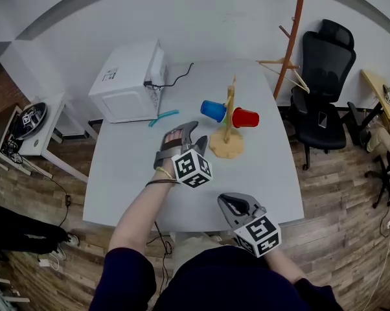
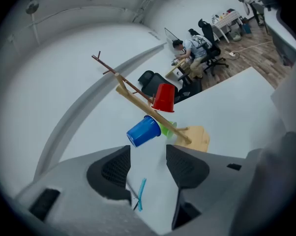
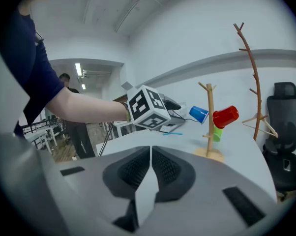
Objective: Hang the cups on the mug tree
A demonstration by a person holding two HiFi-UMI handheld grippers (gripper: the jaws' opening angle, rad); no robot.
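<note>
left gripper sights green cup; head view doesn't.

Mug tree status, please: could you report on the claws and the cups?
Left claw open, empty, short of mug tree. Right claw shut, empty, well back. Blue cup, red cup, green cup all hung. Teal stick lying aside; nothing blocking.

Head view: steeply down over table. Gripper views: low, near-level; all share mug tree.

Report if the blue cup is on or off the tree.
On: the blue cup hangs on a peg of the mug tree.
</note>
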